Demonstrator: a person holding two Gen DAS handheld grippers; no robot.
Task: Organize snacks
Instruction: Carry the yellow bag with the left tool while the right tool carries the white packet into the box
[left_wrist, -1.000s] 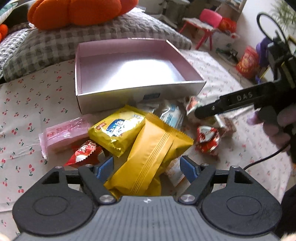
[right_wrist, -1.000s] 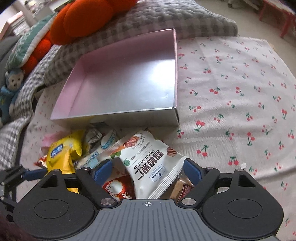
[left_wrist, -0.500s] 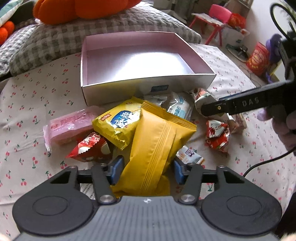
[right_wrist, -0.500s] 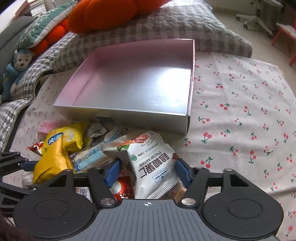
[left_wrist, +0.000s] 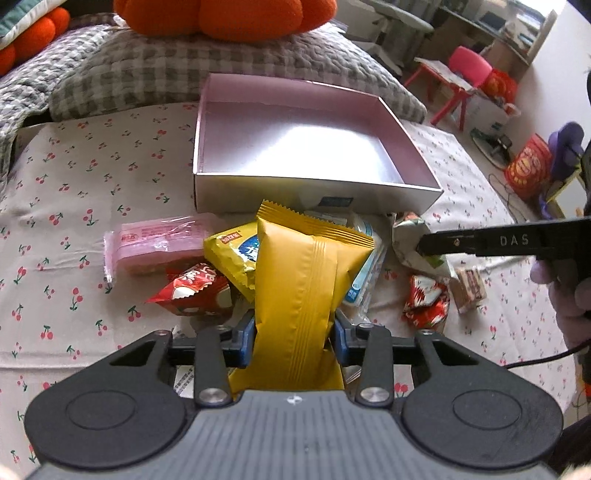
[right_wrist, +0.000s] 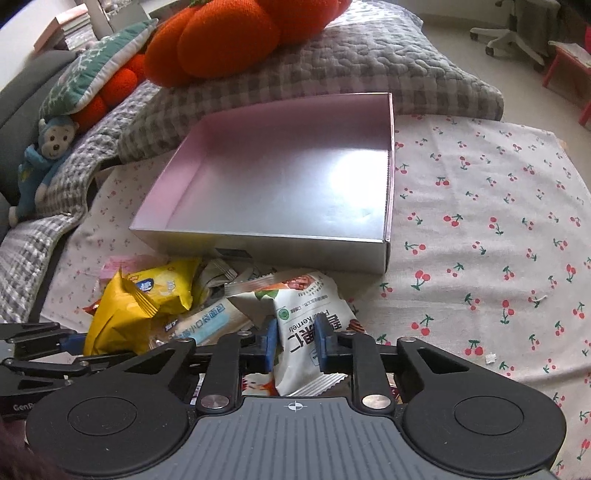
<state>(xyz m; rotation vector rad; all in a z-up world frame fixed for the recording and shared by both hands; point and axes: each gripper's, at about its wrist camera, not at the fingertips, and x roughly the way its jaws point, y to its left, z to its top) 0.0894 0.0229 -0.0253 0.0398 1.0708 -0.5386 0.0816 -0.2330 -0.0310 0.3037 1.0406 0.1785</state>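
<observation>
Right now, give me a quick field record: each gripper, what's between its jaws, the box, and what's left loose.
left gripper: jaws closing, pads on the plain yellow packet
right gripper: jaws closing, pads on the white pecan packet
pink box: open, nothing inside
loose snacks: pink pack, red wrapper, blue-and-yellow bag, all in front of the box

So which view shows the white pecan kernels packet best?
The right wrist view: the white pecan kernels packet sits pinched between the closing right gripper, its printed face readable. The left wrist view shows only a crumpled edge of it behind that gripper's finger.
</observation>
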